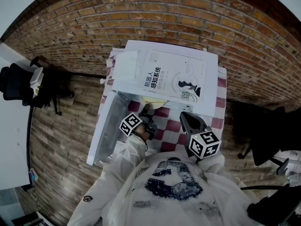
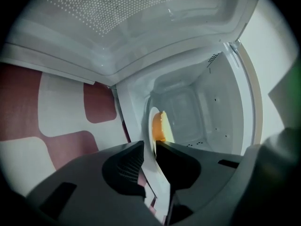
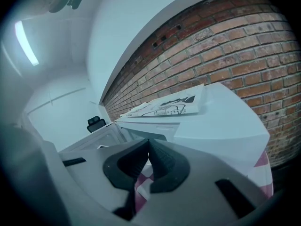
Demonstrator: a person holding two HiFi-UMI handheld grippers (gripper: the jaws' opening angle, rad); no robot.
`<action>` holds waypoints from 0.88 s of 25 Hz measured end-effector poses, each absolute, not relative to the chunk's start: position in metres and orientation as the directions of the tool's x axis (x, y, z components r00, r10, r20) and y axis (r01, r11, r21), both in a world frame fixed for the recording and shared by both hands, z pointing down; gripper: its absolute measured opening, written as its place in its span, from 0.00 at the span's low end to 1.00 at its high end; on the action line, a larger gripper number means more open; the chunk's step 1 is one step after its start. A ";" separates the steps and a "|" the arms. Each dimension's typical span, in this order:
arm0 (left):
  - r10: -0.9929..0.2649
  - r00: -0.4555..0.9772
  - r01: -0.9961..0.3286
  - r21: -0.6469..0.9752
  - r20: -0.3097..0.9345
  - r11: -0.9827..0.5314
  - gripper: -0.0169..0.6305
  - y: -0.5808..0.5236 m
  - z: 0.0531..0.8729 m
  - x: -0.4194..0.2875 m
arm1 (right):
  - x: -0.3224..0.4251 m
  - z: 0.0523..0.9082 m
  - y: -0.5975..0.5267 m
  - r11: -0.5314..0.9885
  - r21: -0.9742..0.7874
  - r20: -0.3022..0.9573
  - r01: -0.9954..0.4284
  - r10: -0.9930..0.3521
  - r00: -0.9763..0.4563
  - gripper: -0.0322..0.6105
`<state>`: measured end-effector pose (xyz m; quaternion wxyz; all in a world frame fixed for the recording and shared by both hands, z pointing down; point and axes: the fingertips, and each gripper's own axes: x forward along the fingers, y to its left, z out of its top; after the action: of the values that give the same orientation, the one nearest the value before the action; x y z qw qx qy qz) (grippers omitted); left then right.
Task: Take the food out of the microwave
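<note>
The white microwave (image 1: 126, 62) stands on a red-and-white checked cloth (image 1: 165, 127) with its door (image 1: 106, 131) swung open to the left. My left gripper (image 1: 146, 112) reaches into the mouth. In the left gripper view its jaws (image 2: 149, 147) are shut on the rim of a white plate (image 2: 159, 175), seen edge-on, with orange food (image 2: 159, 125) on its far part, inside the cavity (image 2: 197, 98). My right gripper (image 1: 188, 119) hovers in front of the microwave, right of the opening. Its jaws (image 3: 149, 145) are shut with nothing between them.
A white book (image 1: 171, 76) lies on top of the microwave. A brick wall (image 1: 188, 18) rises behind the table. Black office chairs (image 1: 19, 84) stand on the brick floor at the left and right. The open door (image 2: 117, 27) fills the space left of my left gripper.
</note>
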<state>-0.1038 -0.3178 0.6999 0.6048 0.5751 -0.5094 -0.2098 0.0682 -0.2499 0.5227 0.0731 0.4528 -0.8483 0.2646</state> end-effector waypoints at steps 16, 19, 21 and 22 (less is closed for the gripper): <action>-0.865 0.407 -0.201 0.952 0.295 0.230 0.13 -0.332 0.704 -0.092 | 0.086 0.527 -0.246 0.420 -0.372 0.384 -0.828 -0.742 -0.549 0.07; -0.875 0.404 -0.155 0.962 0.268 0.224 0.13 -0.333 0.706 -0.093 | 0.088 0.527 -0.245 0.416 -0.369 0.387 -0.831 -0.744 -0.544 0.07; -0.876 0.407 -0.152 0.964 0.260 0.216 0.13 -0.333 0.706 -0.093 | 0.088 0.527 -0.245 0.413 -0.368 0.388 -0.833 -0.746 -0.541 0.07; -0.876 0.408 -0.152 0.965 0.257 0.212 0.13 -0.334 0.706 -0.093 | 0.088 0.527 -0.245 0.412 -0.367 0.389 -0.834 -0.746 -0.540 0.07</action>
<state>-0.0929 -0.3336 0.7060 0.6272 0.5573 -0.4612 -0.2887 0.0882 -0.2452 0.5268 0.0823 0.4725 -0.8361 0.2662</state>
